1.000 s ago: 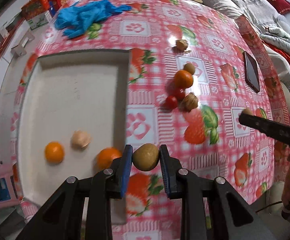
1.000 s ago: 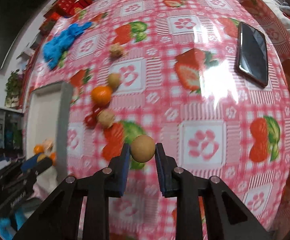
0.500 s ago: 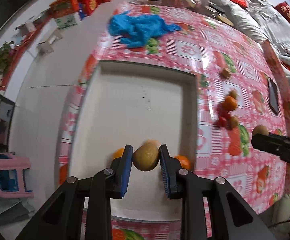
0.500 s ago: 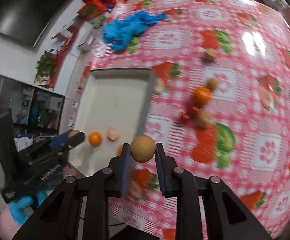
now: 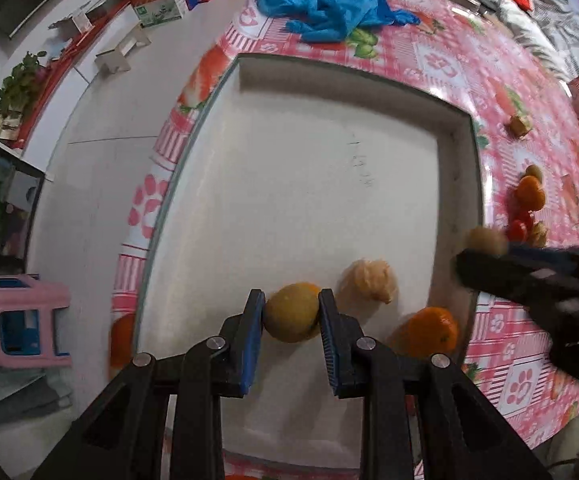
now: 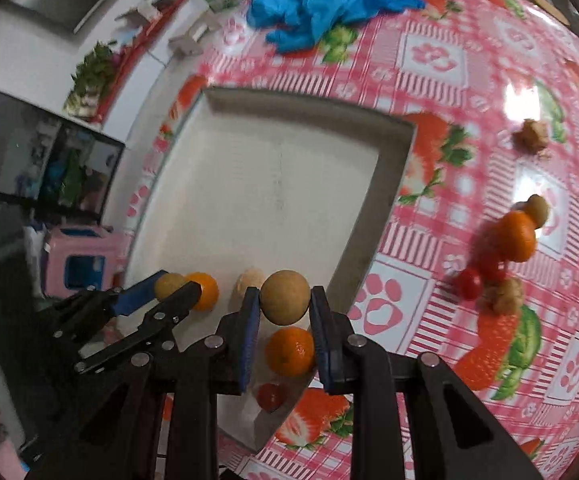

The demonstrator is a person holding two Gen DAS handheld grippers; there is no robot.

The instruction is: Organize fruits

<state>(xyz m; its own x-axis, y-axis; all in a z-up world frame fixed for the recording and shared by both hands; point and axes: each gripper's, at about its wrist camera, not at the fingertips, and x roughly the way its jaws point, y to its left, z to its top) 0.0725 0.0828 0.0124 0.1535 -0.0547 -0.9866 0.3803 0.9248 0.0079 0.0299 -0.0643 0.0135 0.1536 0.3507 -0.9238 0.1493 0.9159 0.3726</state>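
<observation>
The left claw (image 5: 291,312) pinches a round yellow-brown fruit (image 5: 292,311) over the shallow white tray (image 5: 455,184); at three o'clock, the right claw (image 6: 284,306) clamps a round tan fruit (image 6: 285,297) above the tray's right wall.

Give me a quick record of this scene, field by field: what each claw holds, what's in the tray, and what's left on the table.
left claw: shut on a yellow-green fruit, over the tray
right claw: shut on a round tan fruit, at the tray's right edge
tray: white; holds two oranges and a peeled fruit
tablecloth: fruit cluster, blue gloves
</observation>
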